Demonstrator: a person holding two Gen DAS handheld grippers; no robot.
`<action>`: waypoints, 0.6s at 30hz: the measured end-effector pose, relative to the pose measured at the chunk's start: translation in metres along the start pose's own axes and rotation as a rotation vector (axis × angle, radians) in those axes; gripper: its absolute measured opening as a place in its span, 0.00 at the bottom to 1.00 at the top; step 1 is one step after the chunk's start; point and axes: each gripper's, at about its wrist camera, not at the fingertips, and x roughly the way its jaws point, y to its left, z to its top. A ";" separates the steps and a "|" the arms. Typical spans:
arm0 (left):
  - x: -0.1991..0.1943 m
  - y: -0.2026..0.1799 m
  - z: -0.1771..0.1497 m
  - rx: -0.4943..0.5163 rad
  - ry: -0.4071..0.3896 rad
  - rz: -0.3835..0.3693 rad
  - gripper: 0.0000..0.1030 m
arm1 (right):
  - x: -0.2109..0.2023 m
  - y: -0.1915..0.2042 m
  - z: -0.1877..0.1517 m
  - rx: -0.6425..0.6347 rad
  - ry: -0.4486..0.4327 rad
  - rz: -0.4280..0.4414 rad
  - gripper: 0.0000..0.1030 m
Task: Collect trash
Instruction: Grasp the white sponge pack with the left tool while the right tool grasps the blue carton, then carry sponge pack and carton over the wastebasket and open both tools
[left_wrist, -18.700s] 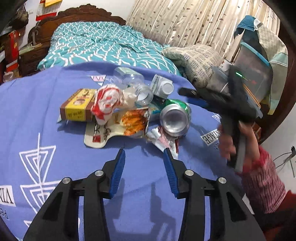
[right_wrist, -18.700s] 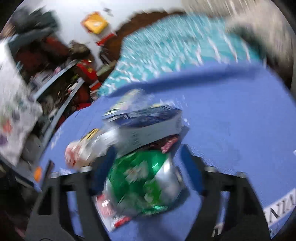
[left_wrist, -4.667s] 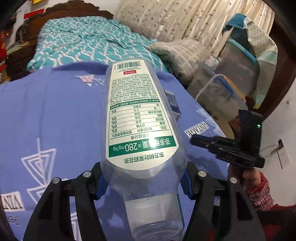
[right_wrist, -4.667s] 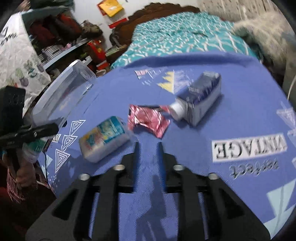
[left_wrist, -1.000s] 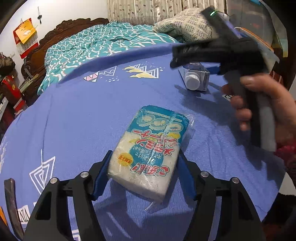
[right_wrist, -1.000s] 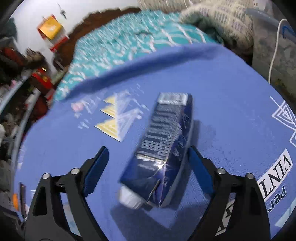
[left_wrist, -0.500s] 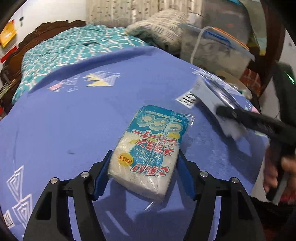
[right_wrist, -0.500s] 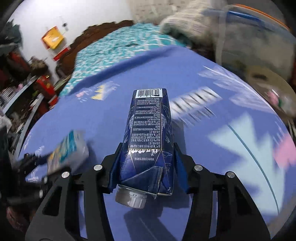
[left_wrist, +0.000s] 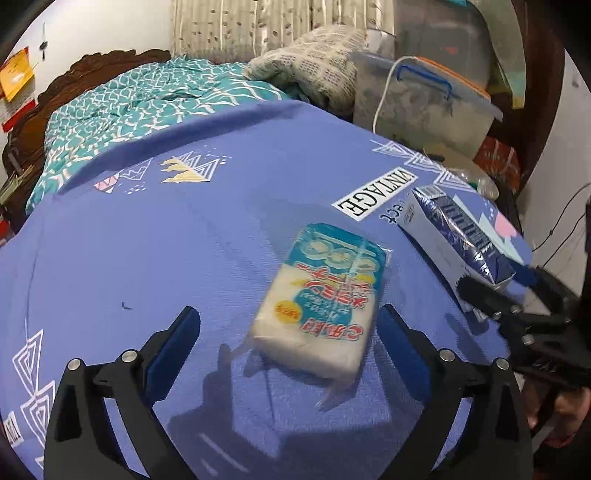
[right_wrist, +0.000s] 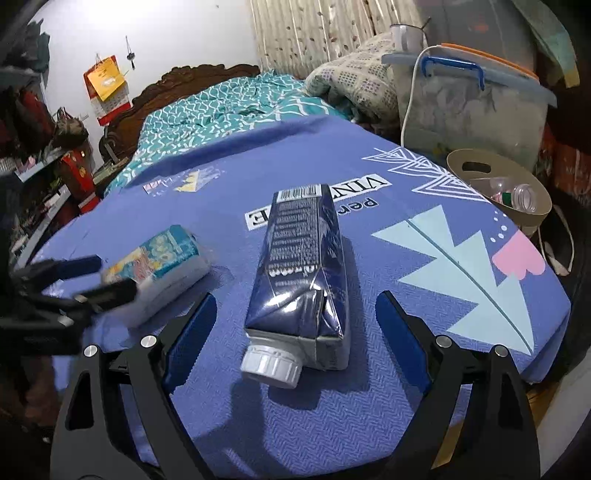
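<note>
Left wrist view: the left gripper (left_wrist: 288, 332) stands wide, the soft, slippery wrapped packet (left_wrist: 319, 299) lying loose between its fingers on the blue worktop (left_wrist: 147, 240); probably best pinched across its long sides.

Right wrist view: the right gripper (right_wrist: 295, 321) also gapes around the dark carton (right_wrist: 301, 273), apparently light, crushable; grip mid-body, clear of the cap (right_wrist: 271, 365).

A big blue cloth (right_wrist: 369, 417) with white shapes and the word VINTAGE is spread over the table. Behind it, a bed (right_wrist: 221, 107) is covered with a teal and white blanket, and a dark carved wooden headboard (right_wrist: 173, 79) is seen at its end. A white wall (right_wrist: 166, 33) is hung with a red and yellow calendar (right_wrist: 105, 83). Pale curtains (right_wrist: 317, 29) are drawn. A clear plastic box (right_wrist: 469, 110) is set beside a folded patterned blanket (right_wrist: 354, 85).
</note>
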 end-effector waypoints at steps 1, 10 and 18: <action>0.001 0.000 0.000 0.000 0.004 -0.001 0.90 | 0.004 -0.001 -0.002 -0.004 0.006 -0.003 0.85; 0.031 -0.038 0.014 0.163 0.058 0.012 0.56 | 0.008 -0.033 0.000 0.051 -0.023 0.013 0.51; 0.059 -0.116 0.111 0.246 0.030 -0.192 0.56 | -0.017 -0.139 0.053 0.208 -0.159 -0.093 0.51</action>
